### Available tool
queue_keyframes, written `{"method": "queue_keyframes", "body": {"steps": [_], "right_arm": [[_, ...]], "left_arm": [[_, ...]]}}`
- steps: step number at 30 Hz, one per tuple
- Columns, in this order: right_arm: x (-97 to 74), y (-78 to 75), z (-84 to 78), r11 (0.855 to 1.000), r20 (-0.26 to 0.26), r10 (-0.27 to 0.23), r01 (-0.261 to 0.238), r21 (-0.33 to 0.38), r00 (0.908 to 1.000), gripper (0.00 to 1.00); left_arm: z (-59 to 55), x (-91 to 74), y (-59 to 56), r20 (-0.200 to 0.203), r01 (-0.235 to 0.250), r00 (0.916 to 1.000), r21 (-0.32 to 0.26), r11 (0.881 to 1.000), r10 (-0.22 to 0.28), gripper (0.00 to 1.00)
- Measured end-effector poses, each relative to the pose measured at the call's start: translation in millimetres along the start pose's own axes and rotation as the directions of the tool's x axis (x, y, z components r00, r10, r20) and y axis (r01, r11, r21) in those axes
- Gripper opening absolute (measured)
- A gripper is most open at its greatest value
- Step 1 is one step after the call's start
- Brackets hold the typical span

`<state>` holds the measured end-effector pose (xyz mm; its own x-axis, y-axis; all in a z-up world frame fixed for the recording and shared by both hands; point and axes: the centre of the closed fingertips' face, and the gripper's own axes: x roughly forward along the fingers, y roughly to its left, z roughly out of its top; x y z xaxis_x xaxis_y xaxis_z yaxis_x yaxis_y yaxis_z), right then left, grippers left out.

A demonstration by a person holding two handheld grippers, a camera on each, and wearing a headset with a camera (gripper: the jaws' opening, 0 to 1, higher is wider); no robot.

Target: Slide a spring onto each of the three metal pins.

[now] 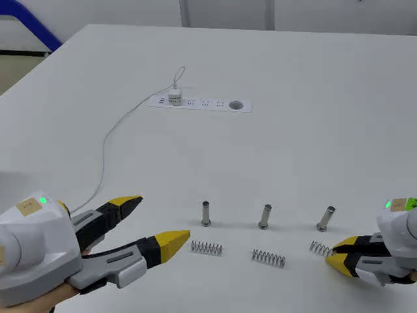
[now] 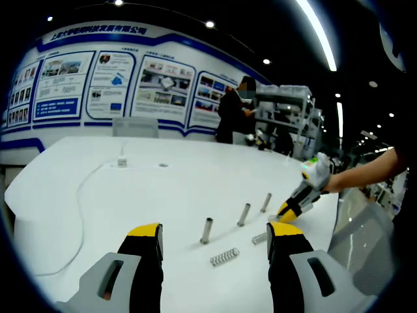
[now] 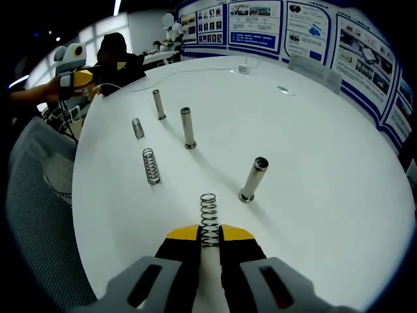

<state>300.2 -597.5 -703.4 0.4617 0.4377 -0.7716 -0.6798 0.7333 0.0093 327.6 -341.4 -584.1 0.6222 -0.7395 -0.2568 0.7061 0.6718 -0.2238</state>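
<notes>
Three short metal pins stand in a row on the white table: left pin (image 1: 206,213), middle pin (image 1: 266,216), right pin (image 1: 326,218). In front of each lies a spring: left spring (image 1: 206,248), middle spring (image 1: 268,257), right spring (image 1: 318,247). My right gripper (image 1: 335,252) is low on the table, shut on the near end of the right spring (image 3: 208,212), beside the right pin (image 3: 253,178). My left gripper (image 1: 156,220) is open and holds nothing, just left of the left pin (image 2: 206,230) and left spring (image 2: 225,256).
A white power strip (image 1: 199,103) with a plugged charger lies farther back, and its cable (image 1: 104,150) runs toward the left gripper. The table edge (image 3: 85,215) is close behind the springs. A person (image 2: 231,111) stands beyond the table.
</notes>
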Motion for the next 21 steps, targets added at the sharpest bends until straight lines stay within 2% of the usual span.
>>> {"method": "queue_keyframes", "body": {"steps": [2,4,5,12,18,20,21], "right_arm": [[-0.1,-1.1,-0.1,1.000,0.002,-0.017,0.017,0.005,0.9999,0.11],[0.2,-2.4,-1.0,0.997,0.001,-0.037,0.036,0.061,0.9993,0.11],[-0.2,-3.9,-1.3,0.997,-0.002,-0.045,0.045,0.065,0.9990,0.11],[-0.4,-5.2,-1.7,0.993,-0.033,-0.063,0.066,0.097,0.9974,0.11],[-9.7,0.1,5.4,0.993,-0.003,-0.063,0.063,0.098,0.9980,0.11],[-14.8,-0.7,8.7,0.992,0.013,-0.082,0.081,0.092,0.9965,0.11],[-19.2,-2.7,13.5,0.994,0.035,-0.100,0.098,0.058,0.9944,0.11]], "left_arm": [[0.4,-1.1,1.6,0.002,-0.002,1.0000,-0.002,1.000,0.002,0.66],[1.8,-0.7,1.9,0.007,-0.005,1.0000,-0.008,1.000,0.005,0.65],[2.7,-0.3,1.7,0.010,-0.004,0.9999,-0.008,1.000,0.004,0.65],[11.1,6.2,-9.0,0.022,0.032,0.9992,0.013,0.999,-0.033,0.65],[13.6,9.0,-15.4,0.022,0.058,0.9981,0.022,0.998,-0.058,0.64],[15.2,10.7,-19.3,0.023,0.068,0.9974,0.024,0.997,-0.068,0.64],[15.9,11.7,-20.3,0.024,0.073,0.9970,0.030,0.997,-0.074,0.64]]}}
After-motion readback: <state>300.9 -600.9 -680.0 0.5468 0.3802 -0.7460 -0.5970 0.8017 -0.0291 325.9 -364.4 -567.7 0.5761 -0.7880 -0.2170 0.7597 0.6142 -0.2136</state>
